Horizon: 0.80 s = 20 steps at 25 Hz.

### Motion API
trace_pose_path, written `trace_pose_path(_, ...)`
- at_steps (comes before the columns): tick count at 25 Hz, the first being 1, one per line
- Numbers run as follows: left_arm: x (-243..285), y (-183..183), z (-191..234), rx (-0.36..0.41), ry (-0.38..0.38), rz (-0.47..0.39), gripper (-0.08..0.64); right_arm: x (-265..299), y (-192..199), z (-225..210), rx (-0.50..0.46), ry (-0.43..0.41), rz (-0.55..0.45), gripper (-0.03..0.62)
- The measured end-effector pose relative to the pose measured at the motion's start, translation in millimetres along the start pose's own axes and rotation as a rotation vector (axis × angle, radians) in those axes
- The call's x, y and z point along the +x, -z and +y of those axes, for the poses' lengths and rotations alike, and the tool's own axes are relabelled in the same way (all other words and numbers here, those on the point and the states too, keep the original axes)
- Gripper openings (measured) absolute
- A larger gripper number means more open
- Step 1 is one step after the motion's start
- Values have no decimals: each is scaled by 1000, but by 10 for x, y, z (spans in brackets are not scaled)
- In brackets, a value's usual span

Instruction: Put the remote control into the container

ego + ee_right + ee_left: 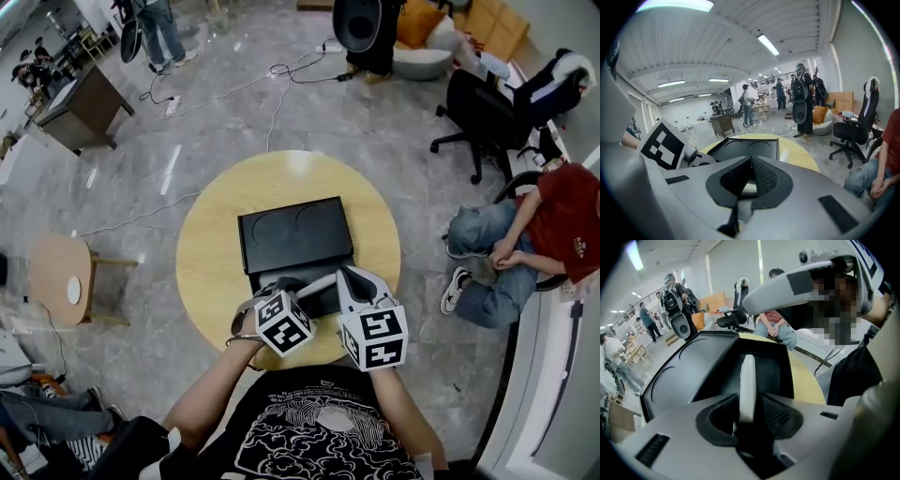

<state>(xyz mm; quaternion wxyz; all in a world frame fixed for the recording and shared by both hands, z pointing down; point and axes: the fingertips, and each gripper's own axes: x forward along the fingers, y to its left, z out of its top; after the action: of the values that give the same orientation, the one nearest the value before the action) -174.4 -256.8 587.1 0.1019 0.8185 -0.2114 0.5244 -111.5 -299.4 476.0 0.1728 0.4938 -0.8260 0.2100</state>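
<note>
A white remote [746, 387] stands on its long edge between the pads of my left gripper [750, 414], which points steeply down. A thin dark gap shows beside the remote, so the jaws are open around it. Below it lies the black container [776, 373], its lid [679, 380] folded back with two round dents. In the head view the remote [317, 282] spans from my left gripper [298, 287] to my right gripper [345, 278], over the container [314, 302]. My right gripper [751, 161] is shut, its pads meeting at the tips, with a pale patch of the remote [749, 188] showing under them.
The container sits on a round wooden table [211, 244]. A person in a red shirt [558, 220] sits to the right, with a black office chair [487, 108] behind. A small side table [61, 277] stands at the left. Cables cross the floor.
</note>
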Motion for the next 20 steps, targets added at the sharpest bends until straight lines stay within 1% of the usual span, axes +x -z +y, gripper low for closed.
trace_pose_path(5,-39,-6,-6,0,-27,-18,149,-30,25,18,3,-4,-7,24)
trace_pose_path(10,-154,13,19,-17,-65,-43,150,-80,47,79,5,-6,-11,25)
trace_pose_path(14,-239,-44,27,-57,-93,-73,150,-139,59,64,4,-13,-16,25)
trace_pose_path(17,-360,-80,58,-86,-131,-118,150,-179,62,121,3,-20,-17,25)
trace_pose_path(20,-445,-131,56,-120,-152,-164,150,-217,86,161,1,-26,-19,25)
